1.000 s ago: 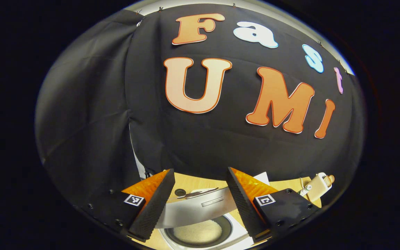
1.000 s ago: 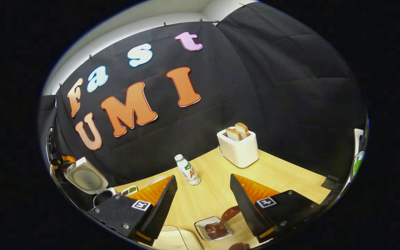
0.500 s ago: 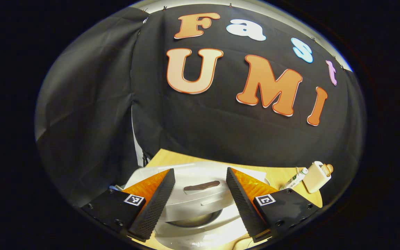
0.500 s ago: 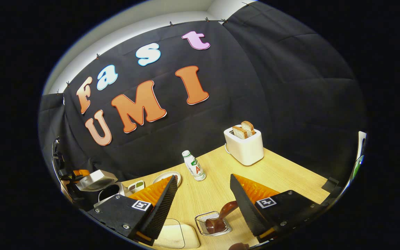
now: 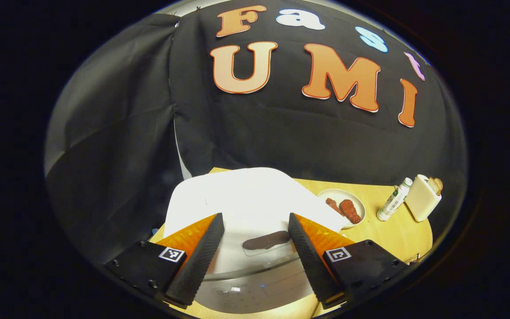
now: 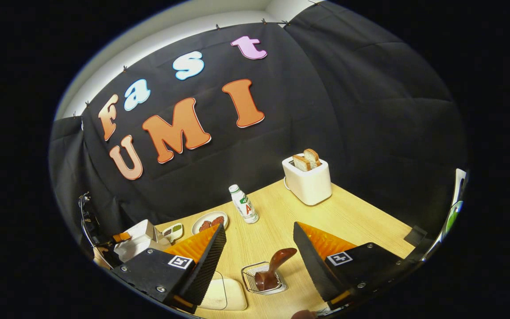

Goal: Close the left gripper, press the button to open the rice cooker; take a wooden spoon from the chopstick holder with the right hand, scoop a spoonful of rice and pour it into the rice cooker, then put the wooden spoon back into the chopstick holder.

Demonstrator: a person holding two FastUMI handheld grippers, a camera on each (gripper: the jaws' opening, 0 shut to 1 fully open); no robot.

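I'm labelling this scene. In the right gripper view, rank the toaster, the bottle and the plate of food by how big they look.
Largest to smallest:
1. toaster
2. and 3. bottle and plate: they look about alike, so no ranking.

Light wooden table: toaster by the back edge, bottle and plate beside it, rice cooker at the left end, wire chopstick holder near the front.
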